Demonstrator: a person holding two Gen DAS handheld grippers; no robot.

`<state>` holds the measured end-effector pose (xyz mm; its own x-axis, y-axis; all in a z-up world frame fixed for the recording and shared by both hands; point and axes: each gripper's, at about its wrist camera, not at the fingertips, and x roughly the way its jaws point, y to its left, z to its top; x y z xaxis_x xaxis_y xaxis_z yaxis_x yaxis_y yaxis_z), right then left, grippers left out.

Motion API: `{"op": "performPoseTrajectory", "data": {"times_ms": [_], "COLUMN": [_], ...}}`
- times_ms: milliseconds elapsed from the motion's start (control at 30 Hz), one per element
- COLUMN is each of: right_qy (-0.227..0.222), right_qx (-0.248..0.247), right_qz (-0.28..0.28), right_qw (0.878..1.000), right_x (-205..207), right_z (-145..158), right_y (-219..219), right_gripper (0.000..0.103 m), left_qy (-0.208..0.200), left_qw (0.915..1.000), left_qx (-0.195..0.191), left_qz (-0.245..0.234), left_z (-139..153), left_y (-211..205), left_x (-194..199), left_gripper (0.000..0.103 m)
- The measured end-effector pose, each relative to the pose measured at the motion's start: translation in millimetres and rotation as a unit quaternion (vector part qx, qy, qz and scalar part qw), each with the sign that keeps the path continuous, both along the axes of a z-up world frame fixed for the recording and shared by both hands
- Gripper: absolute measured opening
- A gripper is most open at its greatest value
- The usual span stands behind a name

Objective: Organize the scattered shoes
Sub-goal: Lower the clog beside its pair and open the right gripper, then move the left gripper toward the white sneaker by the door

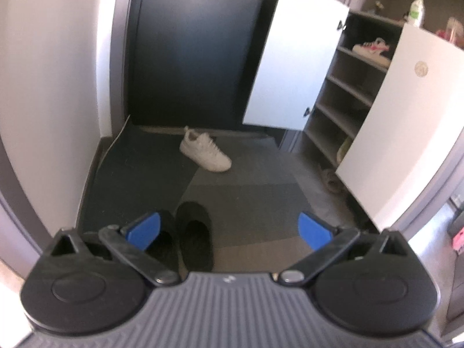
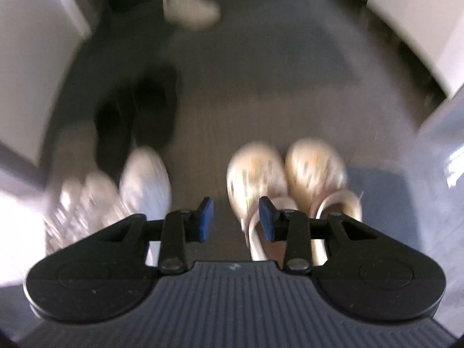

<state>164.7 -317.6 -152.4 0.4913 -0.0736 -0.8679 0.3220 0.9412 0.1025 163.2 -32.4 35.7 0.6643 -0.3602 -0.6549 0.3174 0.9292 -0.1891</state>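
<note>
R tongs [image 2: 236, 219] part-released, nothing between pads; cream clogs [image 2: 285, 174] paired just beyond. L tongs [image 1: 229, 226] wide apart, empty, black slippers [image 1: 194, 232] below. Next grab probably white sneaker [image 1: 204, 152] far ahead: pinch heel collar, keep sole level.

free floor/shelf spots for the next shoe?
Free: mat between white sneaker and black slippers; the cabinet's middle shelves. Crowded: near floor, where black slippers, a white shoe and cream clogs sit close.
</note>
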Motion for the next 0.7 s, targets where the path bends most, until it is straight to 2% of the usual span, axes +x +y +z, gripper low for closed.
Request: {"op": "performPoseTrajectory", "data": {"times_ms": [67,100,200,267,400,500,633,700], "right_qy": [-0.047,-0.069,-0.122,-0.140,-0.144,-0.149,-0.169,-0.167], "right_qx": [-0.003,-0.005,-0.020,-0.030,-0.041,-0.033,-0.017,-0.006], "right_qz": [-0.016,-0.022,-0.023,-0.014,0.031,0.055,0.079,0.091], "right_qw": [0.999,0.997,0.992,0.990,0.988,0.987,0.982,0.982], "right_x": [3.6,4.6,2.3,2.4,21.8,43.0,79.7,117.5], "right_z": [50.4,72.6,117.9,132.5,127.6,113.6,86.4,53.4], "right_y": [-6.0,-8.4,-12.0,-12.6,-13.9,-12.8,-6.6,-3.5], "right_gripper": [0.039,0.045,0.059,0.060,0.060,0.060,0.060,0.060], "left_qy": [0.011,0.016,0.026,0.018,0.010,-0.009,-0.022,-0.024], "left_qw": [0.9998,0.9998,0.9996,0.9998,0.9979,0.9930,0.9874,0.9856], "left_qx": [0.011,0.009,-0.003,0.006,0.065,0.118,0.156,0.165], "left_qz": [0.009,0.010,0.009,0.008,-0.004,-0.005,-0.011,-0.024], "left_z": [-9.2,-12.5,-21.5,-29.0,-41.1,-30.1,-20.7,-32.5], "left_y": [6.3,10.5,25.5,36.4,50.6,53.5,46.7,38.4], "left_x": [1.5,1.6,-0.3,-5.9,-9.2,4.8,44.7,70.7], "left_gripper": [0.103,0.103,0.103,0.103,0.103,0.103,0.103,0.103]}}
